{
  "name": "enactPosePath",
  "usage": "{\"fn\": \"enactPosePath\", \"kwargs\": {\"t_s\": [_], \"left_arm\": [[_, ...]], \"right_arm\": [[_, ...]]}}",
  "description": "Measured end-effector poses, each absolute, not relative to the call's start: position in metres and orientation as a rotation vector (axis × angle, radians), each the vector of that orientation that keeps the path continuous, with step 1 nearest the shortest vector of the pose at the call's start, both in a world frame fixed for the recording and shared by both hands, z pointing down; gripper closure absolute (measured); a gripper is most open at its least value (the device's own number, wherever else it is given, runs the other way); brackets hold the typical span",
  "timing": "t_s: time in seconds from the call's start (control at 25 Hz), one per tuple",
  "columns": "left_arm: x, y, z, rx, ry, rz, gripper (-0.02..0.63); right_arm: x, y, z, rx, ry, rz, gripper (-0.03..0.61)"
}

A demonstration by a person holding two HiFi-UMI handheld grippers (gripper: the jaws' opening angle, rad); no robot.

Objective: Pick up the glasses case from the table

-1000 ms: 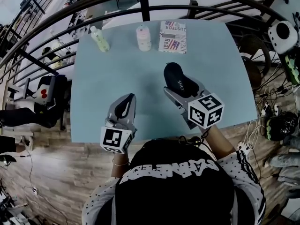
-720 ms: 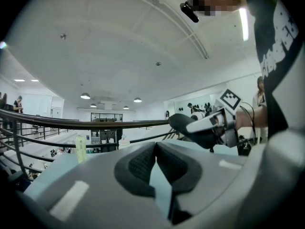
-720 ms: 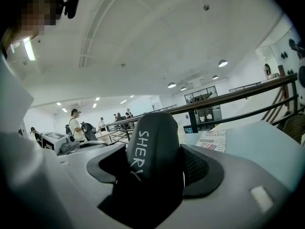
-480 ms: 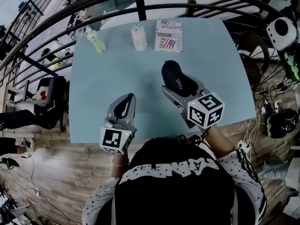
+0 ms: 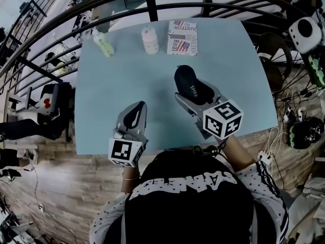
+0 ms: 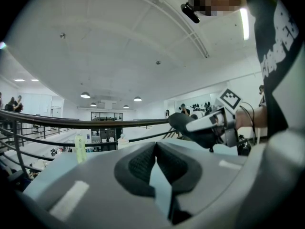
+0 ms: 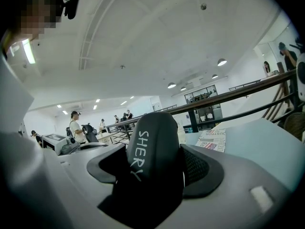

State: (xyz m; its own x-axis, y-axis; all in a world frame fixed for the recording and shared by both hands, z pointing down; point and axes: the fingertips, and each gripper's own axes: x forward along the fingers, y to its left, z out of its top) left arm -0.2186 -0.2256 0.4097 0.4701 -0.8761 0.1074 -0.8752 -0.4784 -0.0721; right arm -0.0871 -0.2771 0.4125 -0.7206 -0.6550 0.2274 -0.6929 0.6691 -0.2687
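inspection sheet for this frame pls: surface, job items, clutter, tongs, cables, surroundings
Surface: light blue table.
Job's things: black glasses case, clamped in the right tongs.
Clutter: green bottle, white bottle and printed booklet along the far edge.
Grippers: right tongs shut on the glasses case; left tongs shut, nothing between them.
Cables: tangle on the floor right of the table.
Surroundings: dark railing beyond the table; wood floor.
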Motion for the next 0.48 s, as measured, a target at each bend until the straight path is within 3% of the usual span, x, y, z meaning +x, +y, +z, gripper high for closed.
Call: {"fn": "enactPosePath", "kwargs": {"t_s": [0.48], "left_arm": [[-0.2179,-0.2238,0.4101,-2.686,1.602,-0.205,0.614]], "right_arm": [[-0.0869,-0.2759,0.4115,1.118,-2.773,0.513,0.212]]}}
